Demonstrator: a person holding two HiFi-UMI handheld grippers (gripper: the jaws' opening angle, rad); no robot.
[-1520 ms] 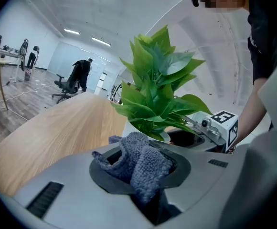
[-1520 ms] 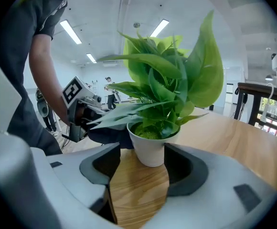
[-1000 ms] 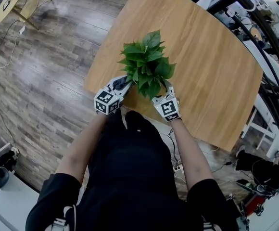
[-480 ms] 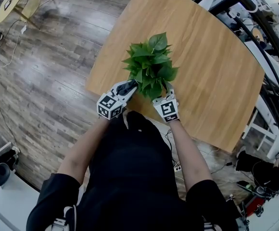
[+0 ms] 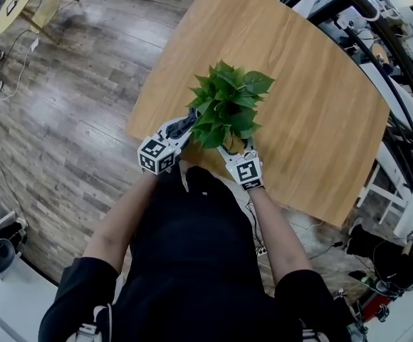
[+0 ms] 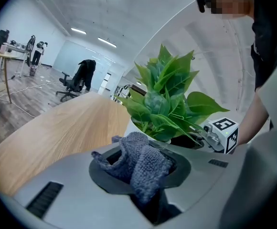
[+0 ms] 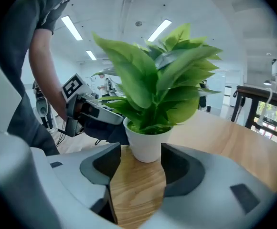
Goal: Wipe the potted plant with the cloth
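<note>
A leafy green plant (image 5: 228,105) in a white pot (image 7: 147,144) stands near the front edge of the wooden table (image 5: 306,77). My left gripper (image 5: 185,125) is at the plant's left side, shut on a bunched dark grey cloth (image 6: 143,163) that lies close to the lower leaves and the pot rim. My right gripper (image 7: 139,163) is open at the plant's near side. Its fingertips (image 7: 176,159) stand on either side of the pot's base, and I cannot tell whether they touch it. In the head view the foliage hides the pot.
The table's near edge runs just under both grippers, with wooden floor (image 5: 64,98) to the left. Black frames and equipment (image 5: 399,84) stand past the table's right side. A small round table (image 5: 11,2) sits far left, and an office chair (image 6: 76,82) stands in the distance.
The foliage has turned, its big leaf swinging from the top round to the right. The left gripper with the cloth has shifted slightly up along the plant's left side.
</note>
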